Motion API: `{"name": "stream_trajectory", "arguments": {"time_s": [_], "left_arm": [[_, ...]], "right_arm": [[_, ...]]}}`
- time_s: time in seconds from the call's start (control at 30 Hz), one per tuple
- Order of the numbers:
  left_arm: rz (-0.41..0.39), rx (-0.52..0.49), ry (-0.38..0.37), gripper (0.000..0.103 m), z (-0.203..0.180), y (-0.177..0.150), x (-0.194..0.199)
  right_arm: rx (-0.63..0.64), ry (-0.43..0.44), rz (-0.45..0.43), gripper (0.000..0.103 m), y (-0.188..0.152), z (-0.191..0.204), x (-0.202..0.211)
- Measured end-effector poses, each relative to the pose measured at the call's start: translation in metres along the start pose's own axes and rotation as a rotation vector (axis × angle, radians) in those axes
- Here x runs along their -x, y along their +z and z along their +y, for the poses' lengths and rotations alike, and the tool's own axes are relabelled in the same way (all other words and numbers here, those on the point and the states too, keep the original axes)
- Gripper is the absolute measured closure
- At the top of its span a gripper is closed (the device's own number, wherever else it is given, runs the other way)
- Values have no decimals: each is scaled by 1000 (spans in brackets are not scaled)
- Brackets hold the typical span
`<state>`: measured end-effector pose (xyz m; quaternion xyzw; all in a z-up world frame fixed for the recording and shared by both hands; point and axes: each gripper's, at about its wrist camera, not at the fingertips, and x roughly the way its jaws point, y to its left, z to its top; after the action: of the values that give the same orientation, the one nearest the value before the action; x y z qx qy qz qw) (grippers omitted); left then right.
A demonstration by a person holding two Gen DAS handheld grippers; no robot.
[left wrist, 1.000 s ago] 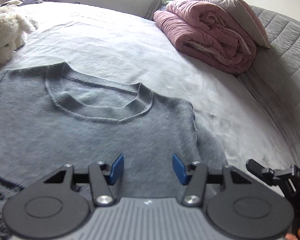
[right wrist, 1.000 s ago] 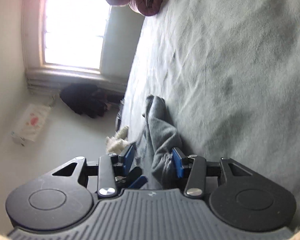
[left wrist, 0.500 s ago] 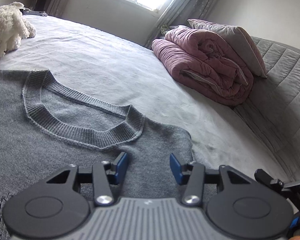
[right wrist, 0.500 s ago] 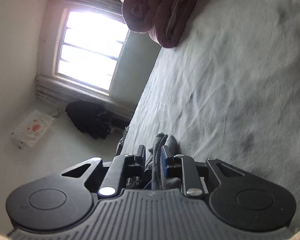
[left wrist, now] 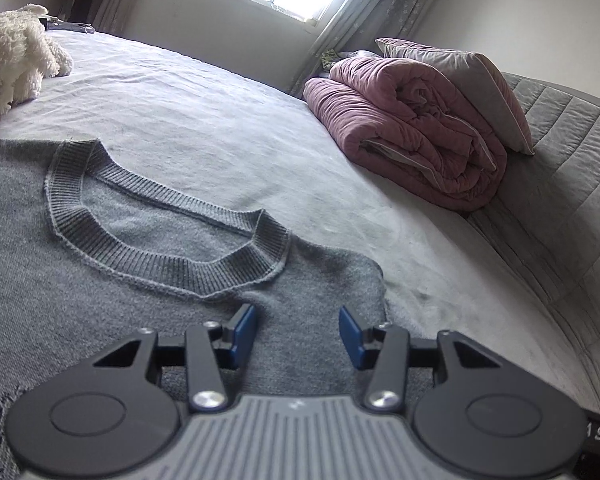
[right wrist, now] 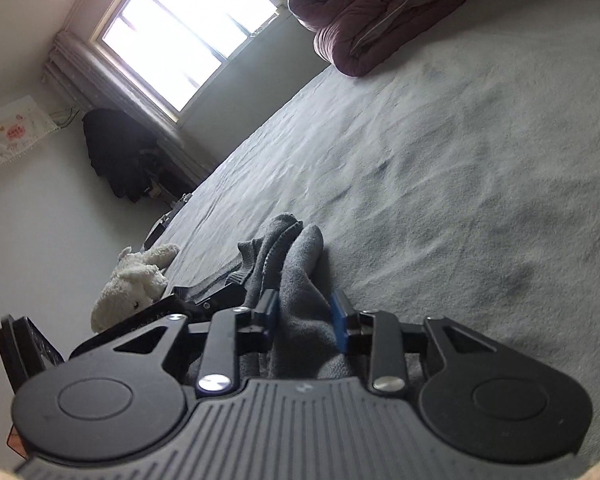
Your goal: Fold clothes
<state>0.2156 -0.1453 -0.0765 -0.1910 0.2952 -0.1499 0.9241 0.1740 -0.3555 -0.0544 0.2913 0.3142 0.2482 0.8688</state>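
So the grey knit sweater (left wrist: pixel 112 280) is lying flat on the bed (left wrist: pixel 228 120), neck end pointing away from the left gripper (left wrist: pixel 298 334). That gripper sits low over the shoulder area with its blue pads (left wrist: pixel 244 328) spread wide apart, nothing between them, just sweater fabric underneath. The ribbed collar (left wrist: pixel 160 232) is right ahead of it and a bit to the left, and the sweater's right edge ends just past the right-hand pad.

The right gripper (right wrist: pixel 306 320) is a different story: its view is tilted way over, and there's a bunched-up fold of the same grey sweater (right wrist: pixel 296 280) sticking up between its fingers. The pads look like they're against the cloth on both sides, so I'd call it clamped on that bunch, though the gap isn't narrow because the wad is thick. The fabric stands up ahead of the pads in a rumpled peak.

Other stuff around: a rolled pink comforter (left wrist: pixel 412 132) with a grey pillow (left wrist: pixel 460 80) leaning on it, far ahead and to the right of the left gripper, next to a quilted grey headboard (left wrist: pixel 572 168). A white plush toy (left wrist: pixel 12 56) is far ahead on the left. Window (right wrist: pixel 188 36) behind everything, really bright.
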Motion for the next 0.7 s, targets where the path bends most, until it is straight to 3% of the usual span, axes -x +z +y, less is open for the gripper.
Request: {"name": "stream_trajectory", "arguments": {"time_s": [0.1, 0.2, 0.23, 0.33, 0.7], "left_arm": [[4, -1, 3, 57, 1, 1, 1], [32, -25, 62, 88, 1, 5, 3], [44, -23, 71, 91, 3, 7, 4], [74, 39, 30, 91, 14, 12, 7], [90, 102, -15, 91, 26, 11, 4]], "right_arm": [[31, -37, -38, 94, -1, 3, 6], [45, -53, -101, 94, 2, 4, 17], [52, -47, -120, 94, 4, 4, 21], [93, 4, -122, 94, 2, 19, 16], [155, 122, 81, 82, -9, 41, -7]]}}
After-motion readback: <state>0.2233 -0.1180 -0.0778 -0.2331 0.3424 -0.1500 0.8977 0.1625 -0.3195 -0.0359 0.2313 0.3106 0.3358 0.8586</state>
